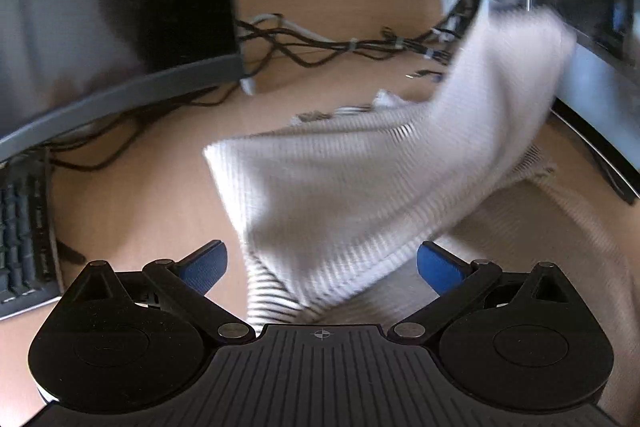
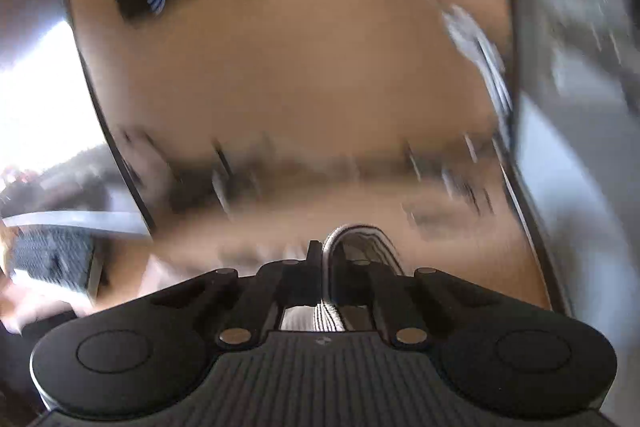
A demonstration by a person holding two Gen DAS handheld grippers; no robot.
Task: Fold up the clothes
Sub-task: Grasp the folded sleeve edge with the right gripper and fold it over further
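Note:
A white ribbed knit garment (image 1: 360, 183) with a striped part near its lower edge lies on the wooden desk (image 1: 140, 195) and rises toward the upper right in the left wrist view. My left gripper (image 1: 322, 267) is open, its blue pads (image 1: 438, 269) either side of the garment's near fold, not clamping it. My right gripper (image 2: 326, 259) is shut on a striped fold of the garment (image 2: 360, 239), which bulges out between the fingers. The right wrist view is motion-blurred.
A monitor (image 1: 100, 7) stands at the left and another screen (image 1: 592, 27) at the right. Black and white cables (image 1: 328, 45) run along the desk's back. A keyboard (image 1: 22, 239) sits at the far left. A wooden back panel (image 2: 280, 67) fills the right wrist view.

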